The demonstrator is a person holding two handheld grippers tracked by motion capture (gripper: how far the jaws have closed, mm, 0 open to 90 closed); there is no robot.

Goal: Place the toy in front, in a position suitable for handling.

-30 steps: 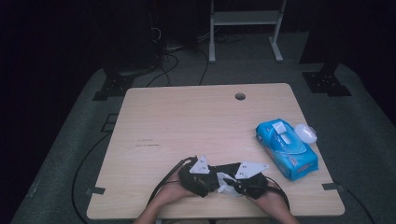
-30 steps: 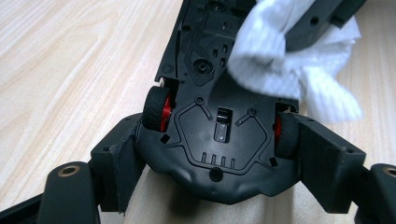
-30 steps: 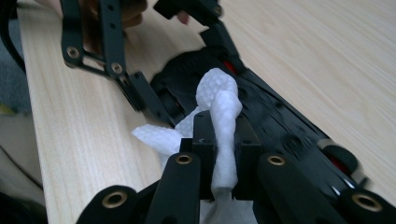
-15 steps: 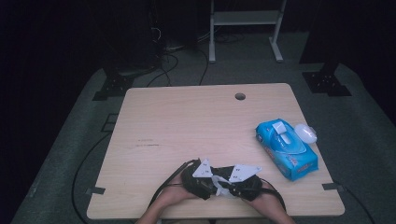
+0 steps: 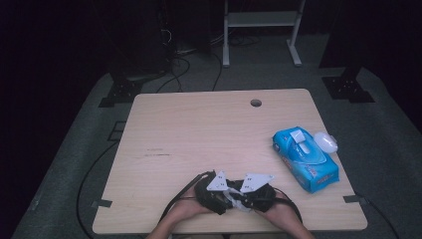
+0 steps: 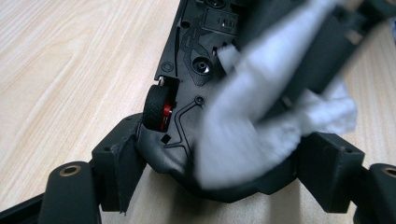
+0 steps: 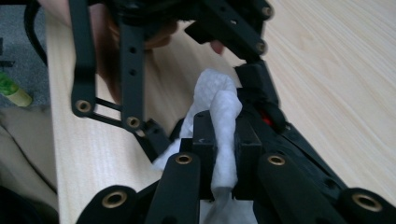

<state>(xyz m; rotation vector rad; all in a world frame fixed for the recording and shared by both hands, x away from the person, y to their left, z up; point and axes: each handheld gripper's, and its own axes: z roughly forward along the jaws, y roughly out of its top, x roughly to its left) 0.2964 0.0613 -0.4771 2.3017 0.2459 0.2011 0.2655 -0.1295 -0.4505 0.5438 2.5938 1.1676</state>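
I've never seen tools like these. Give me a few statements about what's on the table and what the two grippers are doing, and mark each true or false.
1. The right gripper pinches a white wipe. True.
2. The left gripper clamps a black computer mouse lying underside up. True.
3. The blue wipes pack sits at the table's left edge. False: it lies near the right edge.
4. The two grippers are far apart. False: they meet at the near edge of the table.
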